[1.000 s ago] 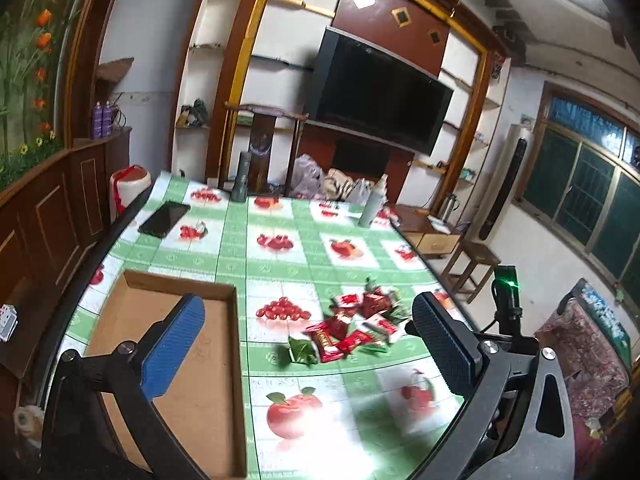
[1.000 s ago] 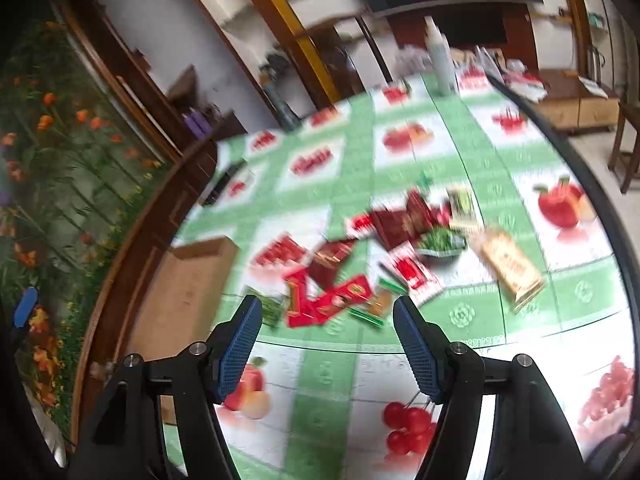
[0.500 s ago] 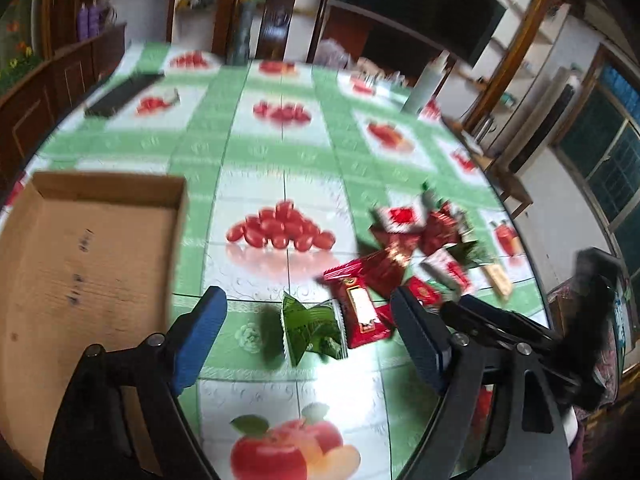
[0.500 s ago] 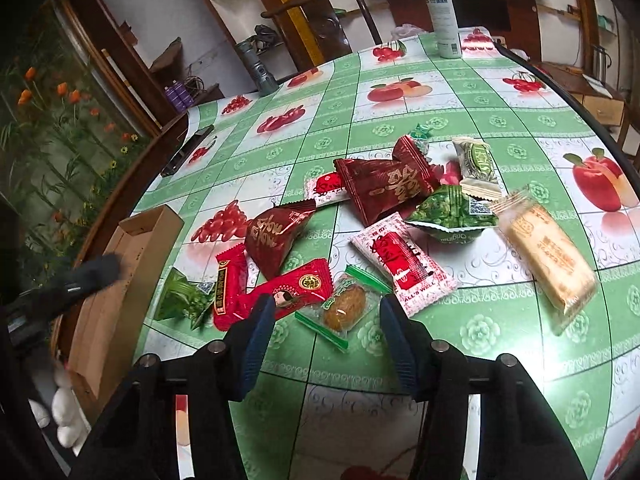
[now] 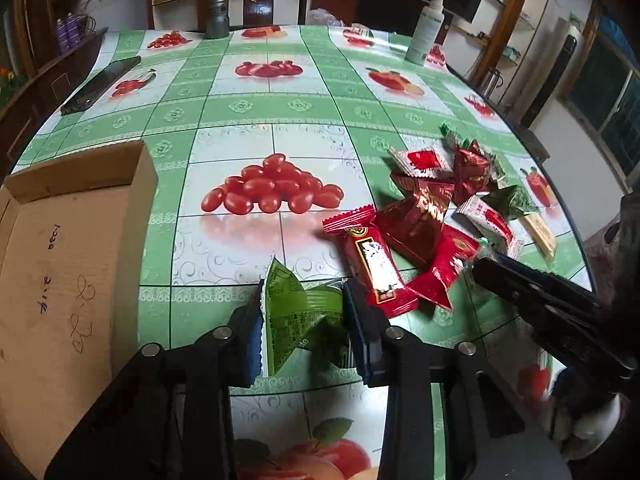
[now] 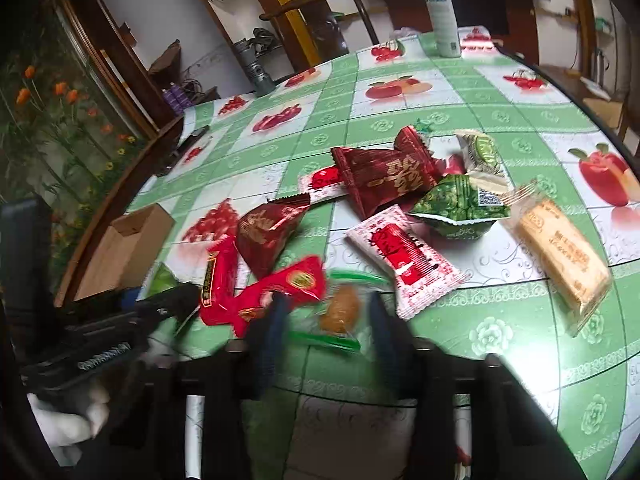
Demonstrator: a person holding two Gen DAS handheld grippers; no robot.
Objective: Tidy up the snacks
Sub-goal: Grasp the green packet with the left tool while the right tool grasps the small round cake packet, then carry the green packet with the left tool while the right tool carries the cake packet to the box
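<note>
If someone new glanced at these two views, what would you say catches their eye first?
Probably the heap of red and green snack packets on the fruit-print tablecloth. Next, the left claw closing around a crumpled green packet beside the open cardboard box, while the right claw closes around a clear-wrapped brown snack at the heap's near edge.

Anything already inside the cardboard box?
The cardboard box shows only bare cardboard with some pen marks on its floor; no snacks in the visible part. Its near end runs out of frame, and the left gripper covers a strip.
</note>
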